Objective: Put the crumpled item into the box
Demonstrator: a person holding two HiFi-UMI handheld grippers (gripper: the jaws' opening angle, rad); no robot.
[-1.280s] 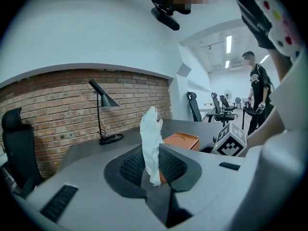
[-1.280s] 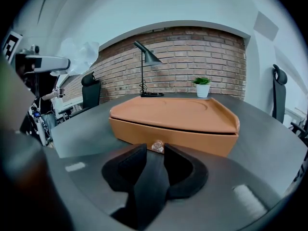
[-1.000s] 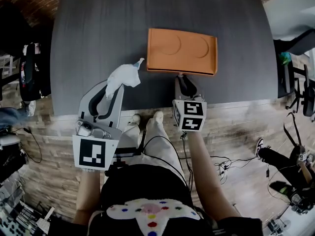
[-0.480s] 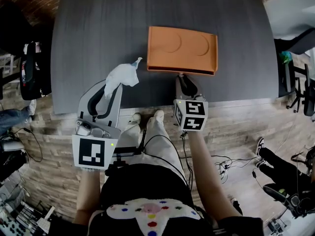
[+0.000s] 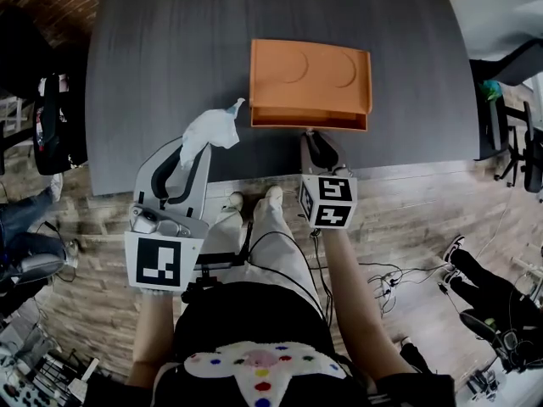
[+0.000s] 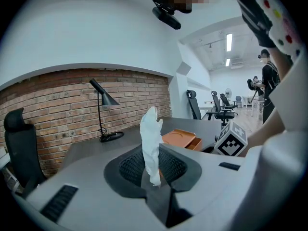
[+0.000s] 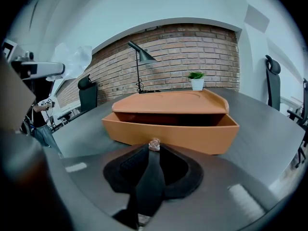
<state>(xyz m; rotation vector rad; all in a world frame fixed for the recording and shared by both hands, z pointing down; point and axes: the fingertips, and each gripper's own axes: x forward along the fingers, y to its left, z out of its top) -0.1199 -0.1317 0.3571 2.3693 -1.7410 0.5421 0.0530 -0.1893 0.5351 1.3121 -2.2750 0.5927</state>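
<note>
The crumpled white tissue point(image 5: 212, 131) sticks up from the jaws of my left gripper point(image 5: 188, 155), which is shut on it above the table's near edge, left of the box. In the left gripper view the tissue point(image 6: 151, 143) stands upright between the pads. The orange box point(image 5: 310, 75) lies on the dark table, its drawer point(image 7: 173, 129) pulled partly out toward me with a dark gap under the lid. My right gripper point(image 5: 316, 136) is shut on the small drawer knob point(image 7: 154, 144) at the drawer's front.
The dark grey table point(image 5: 153, 58) ends just behind both grippers. A black desk lamp point(image 7: 139, 57) and a small potted plant point(image 7: 196, 81) stand at the far side by the brick wall. Office chairs point(image 5: 517, 151) stand to the right.
The drawer front shows a little further out of the orange box than before. The left gripper with the tissue has kept still.
</note>
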